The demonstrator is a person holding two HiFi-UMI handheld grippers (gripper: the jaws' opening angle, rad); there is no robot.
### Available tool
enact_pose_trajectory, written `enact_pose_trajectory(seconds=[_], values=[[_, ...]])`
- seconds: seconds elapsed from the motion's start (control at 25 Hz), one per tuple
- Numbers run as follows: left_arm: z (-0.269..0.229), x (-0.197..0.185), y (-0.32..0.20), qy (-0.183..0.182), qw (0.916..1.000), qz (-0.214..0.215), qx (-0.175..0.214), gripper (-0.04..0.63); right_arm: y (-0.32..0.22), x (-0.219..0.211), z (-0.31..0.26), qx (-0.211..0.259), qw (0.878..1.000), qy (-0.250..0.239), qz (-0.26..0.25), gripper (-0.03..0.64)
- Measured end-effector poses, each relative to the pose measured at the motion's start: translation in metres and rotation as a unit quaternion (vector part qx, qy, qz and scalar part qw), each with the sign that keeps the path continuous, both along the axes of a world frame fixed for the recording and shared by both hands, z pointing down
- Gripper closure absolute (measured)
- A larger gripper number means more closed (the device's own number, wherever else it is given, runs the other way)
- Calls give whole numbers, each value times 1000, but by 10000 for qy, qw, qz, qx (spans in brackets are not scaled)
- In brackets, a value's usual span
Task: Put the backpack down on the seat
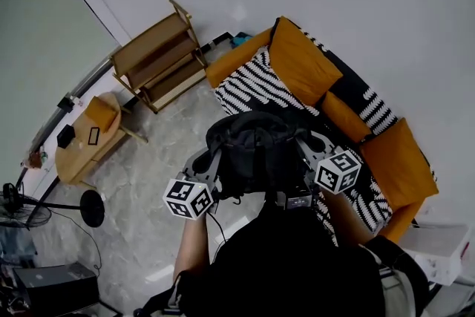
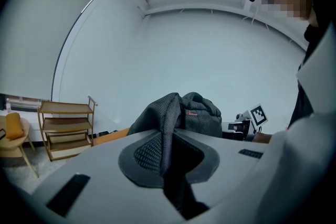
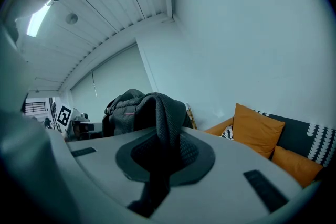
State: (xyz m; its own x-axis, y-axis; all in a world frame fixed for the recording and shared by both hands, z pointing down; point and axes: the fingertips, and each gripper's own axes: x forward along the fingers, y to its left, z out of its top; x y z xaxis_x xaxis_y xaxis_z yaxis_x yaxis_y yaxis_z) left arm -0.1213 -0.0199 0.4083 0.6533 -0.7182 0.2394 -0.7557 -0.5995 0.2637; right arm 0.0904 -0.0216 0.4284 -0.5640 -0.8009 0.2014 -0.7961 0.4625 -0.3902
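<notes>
A dark grey backpack (image 1: 256, 148) hangs in the air between my two grippers, in front of the orange sofa (image 1: 386, 159). My left gripper (image 1: 211, 163) is shut on one mesh shoulder strap (image 2: 165, 136), and the backpack's body (image 2: 197, 115) rises behind the jaws. My right gripper (image 1: 306, 152) is shut on the other strap (image 3: 165, 128), with the backpack (image 3: 128, 110) to its left. The sofa's seat carries a black-and-white patterned cover (image 1: 256, 85) and orange cushions (image 1: 300, 63). Orange cushions (image 3: 257, 128) show to the right in the right gripper view.
A wooden shelf unit (image 1: 159, 59) stands left of the sofa, also the shelf unit (image 2: 65, 128) in the left gripper view. A round wooden side table (image 1: 85, 137) sits further left. A fan (image 1: 22, 208) and a dark box (image 1: 56, 286) stand at the lower left. The floor is pale marble.
</notes>
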Motion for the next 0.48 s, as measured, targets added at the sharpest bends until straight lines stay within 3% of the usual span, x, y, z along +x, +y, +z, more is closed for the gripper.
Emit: enact_pose_trajectory(seconds=[0.32, 0.48], values=[[0, 8, -77, 34, 10000, -46, -69, 549, -75, 8, -1, -66, 10000, -6, -69, 571], [-2, 9, -84, 38, 10000, -48, 2, 551, -82, 9, -3, -15, 10000, -23, -88, 571]])
